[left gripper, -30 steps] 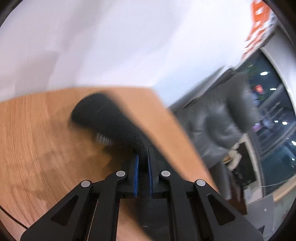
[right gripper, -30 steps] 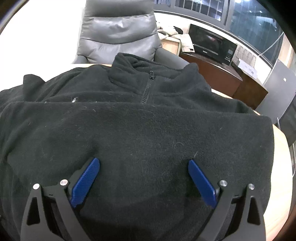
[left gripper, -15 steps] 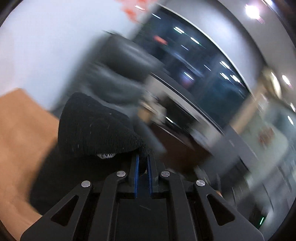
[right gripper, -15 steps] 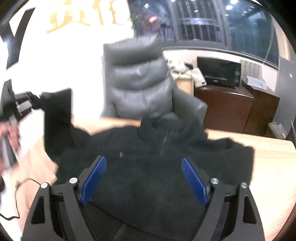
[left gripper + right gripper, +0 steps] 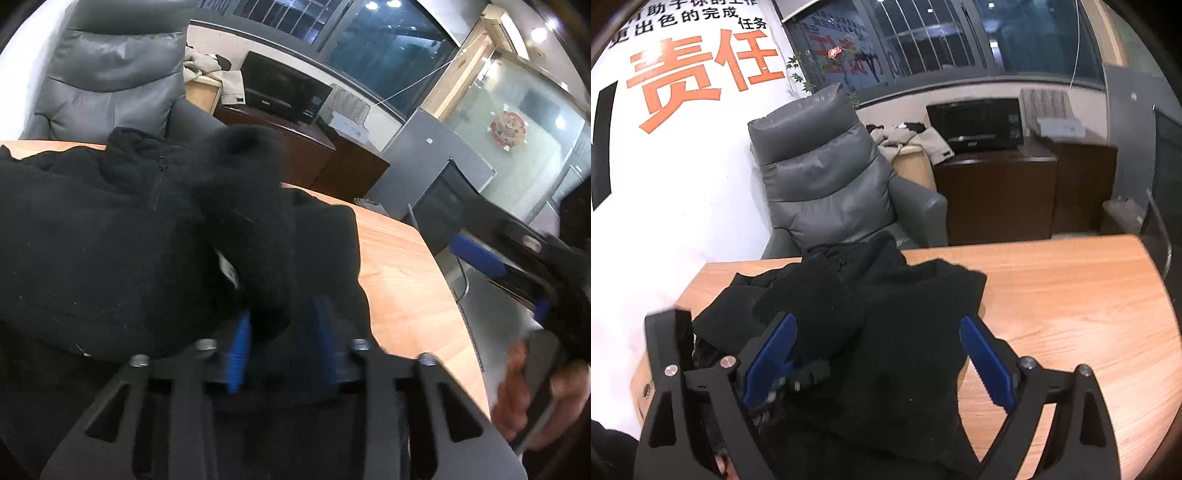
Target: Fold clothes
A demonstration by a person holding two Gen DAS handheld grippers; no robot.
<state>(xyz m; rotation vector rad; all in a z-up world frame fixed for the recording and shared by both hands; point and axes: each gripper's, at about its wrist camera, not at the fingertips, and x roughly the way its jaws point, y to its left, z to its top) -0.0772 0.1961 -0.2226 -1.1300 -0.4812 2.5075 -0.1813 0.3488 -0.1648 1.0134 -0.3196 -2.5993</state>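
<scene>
A black fleece jacket [image 5: 92, 240] with a zip collar lies on the wooden table [image 5: 399, 273]. Its sleeve [image 5: 255, 214] is draped over the body, with the cuff lying between the parted jaws of my left gripper [image 5: 282, 328]. My right gripper [image 5: 879, 354] is open and empty, held above the jacket [image 5: 908, 369]. The right gripper also shows at the right edge of the left wrist view [image 5: 509, 273]. The left gripper's body shows at the left of the right wrist view [image 5: 676, 354].
A grey leather armchair [image 5: 823, 184] stands behind the table's far edge. A dark cabinet [image 5: 997, 188] with a black microwave [image 5: 975, 123] is further back. Bare table [image 5: 1071, 295] lies right of the jacket. A white wall with orange lettering is on the left.
My left gripper swung the sleeve over the jacket body and its jaws have parted. My right gripper has lifted up and back off the jacket, still open.
</scene>
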